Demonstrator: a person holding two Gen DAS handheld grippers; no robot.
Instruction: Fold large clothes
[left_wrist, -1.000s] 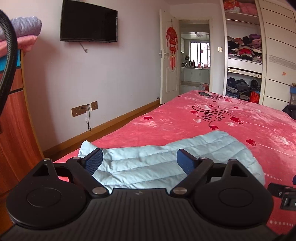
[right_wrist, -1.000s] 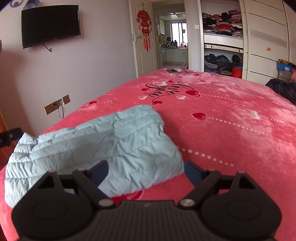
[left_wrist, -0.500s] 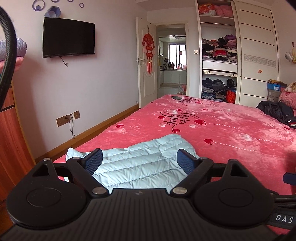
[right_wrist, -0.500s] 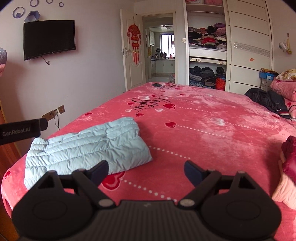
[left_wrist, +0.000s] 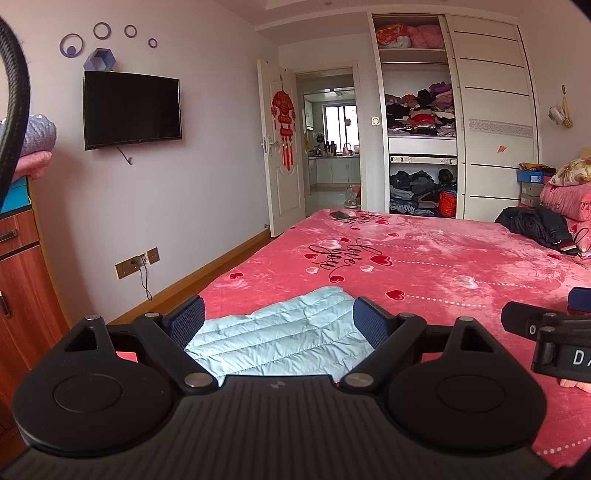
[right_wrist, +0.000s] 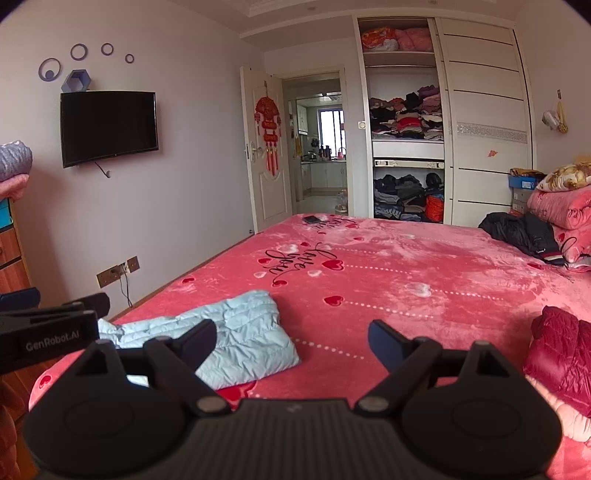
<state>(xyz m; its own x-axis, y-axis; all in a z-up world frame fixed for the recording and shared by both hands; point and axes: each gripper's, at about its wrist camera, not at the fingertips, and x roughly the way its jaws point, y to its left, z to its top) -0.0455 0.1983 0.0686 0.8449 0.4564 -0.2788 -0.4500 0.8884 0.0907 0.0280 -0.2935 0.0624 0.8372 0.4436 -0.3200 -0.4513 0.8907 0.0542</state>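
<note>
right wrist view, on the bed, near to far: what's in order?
Right gripper → light blue folded jacket → "love you" lettering → phone at the bed's far edge.

Your pink heart-print plush bed (right_wrist: 424, 266) carries: folded light-blue quilted jacket (right_wrist: 240, 336), crumpled black jacket (right_wrist: 521, 232), dark-red quilted garment (right_wrist: 561, 350), dark phone (right_wrist: 312, 219).

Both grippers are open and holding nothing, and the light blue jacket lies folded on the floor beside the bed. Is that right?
Not quite. The jacket lies on the bed, near its corner, not on the floor; the right wrist view shows it on the pink bedspread. The rest holds: the left gripper and right gripper are both open and hold nothing.
</note>
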